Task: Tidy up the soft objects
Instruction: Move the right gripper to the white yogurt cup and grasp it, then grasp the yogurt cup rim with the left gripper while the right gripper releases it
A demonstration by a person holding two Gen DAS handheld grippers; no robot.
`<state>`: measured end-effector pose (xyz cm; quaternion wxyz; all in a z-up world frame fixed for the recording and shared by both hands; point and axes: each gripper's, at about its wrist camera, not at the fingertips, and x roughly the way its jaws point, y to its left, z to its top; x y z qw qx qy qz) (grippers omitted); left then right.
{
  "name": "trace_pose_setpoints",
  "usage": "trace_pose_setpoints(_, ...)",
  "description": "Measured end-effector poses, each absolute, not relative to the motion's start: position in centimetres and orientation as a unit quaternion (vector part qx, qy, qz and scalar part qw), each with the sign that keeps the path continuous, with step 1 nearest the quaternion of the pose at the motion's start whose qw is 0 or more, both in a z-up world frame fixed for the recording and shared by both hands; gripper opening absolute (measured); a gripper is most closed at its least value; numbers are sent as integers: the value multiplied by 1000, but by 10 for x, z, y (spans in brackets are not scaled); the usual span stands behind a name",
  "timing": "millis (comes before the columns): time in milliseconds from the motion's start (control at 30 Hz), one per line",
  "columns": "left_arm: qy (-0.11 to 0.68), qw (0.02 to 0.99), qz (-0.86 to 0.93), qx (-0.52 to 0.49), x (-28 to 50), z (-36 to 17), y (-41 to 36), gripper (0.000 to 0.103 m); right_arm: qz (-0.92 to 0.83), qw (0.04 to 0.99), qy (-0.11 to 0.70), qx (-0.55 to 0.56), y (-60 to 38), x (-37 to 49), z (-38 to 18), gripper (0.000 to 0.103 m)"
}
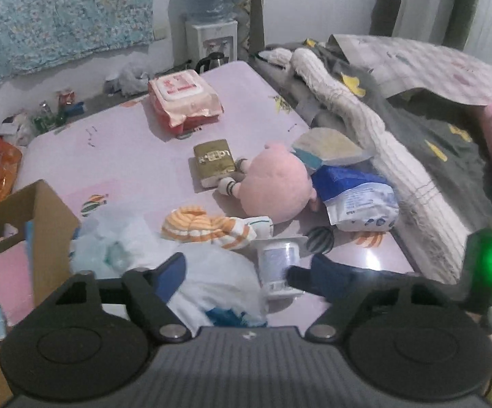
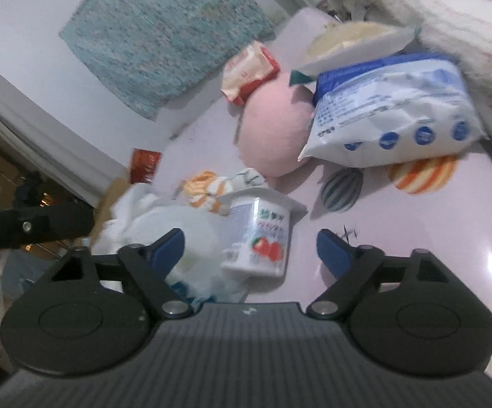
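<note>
A white bag (image 1: 212, 282) hides part of the yogurt cup (image 2: 259, 238); both the left gripper (image 1: 246, 272) and right gripper (image 2: 251, 248) are spread, empty; cardboard box (image 1: 42, 210) holds folded cloths (image 1: 7, 278).

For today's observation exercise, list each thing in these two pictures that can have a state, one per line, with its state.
left gripper: jaws open, holding nothing
right gripper: jaws open, holding nothing
yogurt cup: upside down, between the right jaws, ungripped
cardboard box: open, cloths inside
pink plush toy: lying on the table
wet wipes pack: lid closed
</note>
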<state>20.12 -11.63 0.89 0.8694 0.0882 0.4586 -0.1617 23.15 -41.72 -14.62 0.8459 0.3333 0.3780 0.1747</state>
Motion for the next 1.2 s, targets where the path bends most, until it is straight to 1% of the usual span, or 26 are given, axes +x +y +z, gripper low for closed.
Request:
trace_pose_setpoints(67, 471, 865, -152, 85, 208, -1, -121, 66, 171, 842, 390, 331, -409, 246, -155, 73)
trace_pose_setpoints(100, 475, 863, -150, 84, 211, -5, -122, 63, 170, 840, 397, 330, -405, 252, -159, 70)
trace_pose_setpoints(167, 481, 861, -147, 80, 216, -12, -124, 57, 174, 839, 401, 324, -397, 261, -165, 56)
trace_pose_setpoints(233, 487, 859, -142, 69, 218, -17, -122, 55, 180, 838, 402, 321, -391, 265, -167, 52)
trace_pose_setpoints(267, 490, 858, -142, 61, 219, -18, -121, 52, 181, 838, 401, 324, -390, 265, -169, 51)
trace_pose_setpoints(333, 498, 854, -145, 47, 219, -20, -120, 49, 186, 842, 394, 319, -390, 263, -169, 50)
trace_pose_setpoints(433, 504, 849, -154, 36, 216, -20, -121, 49, 197, 852, 382, 299, -394, 253, -166, 50)
trace_pose_setpoints(467, 506, 847, -160, 32, 214, -19, -122, 52, 200, 860, 372, 286, -394, 246, -164, 50)
trace_pose_setpoints(500, 508, 845, -167, 29, 212, -19, -123, 54, 204, 868, 363, 272, -395, 239, -161, 50)
trace_pose_setpoints(567, 512, 840, -179, 27, 209, -17, -128, 69, 203, 883, 350, 240, -398, 224, -156, 50)
trace_pose_setpoints(633, 518, 833, -192, 28, 206, -17, -135, 75, 198, 897, 337, 206, -399, 206, -153, 50)
trace_pose_setpoints(767, 551, 803, -225, 26, 202, -23, -149, 79, 188, 927, 294, 138, -396, 167, -148, 50)
trace_pose_setpoints(900, 574, 780, -250, 22, 197, -30, -157, 80, 198, 951, 231, 64, -389, 128, -140, 50)
trace_pose_setpoints(1000, 586, 767, -262, 26, 191, -35, -160, 79, 195, 958, 206, 31, -384, 111, -140, 50)
trace_pose_setpoints(1133, 595, 756, -270, 20, 185, -39, -156, 66, 188, 963, 191, 28, -389, 98, -144, 50)
trace_pose_setpoints(1200, 602, 748, -279, 5, 185, -41, -153, 65, 191, 964, 184, 38, -393, 95, -145, 50)
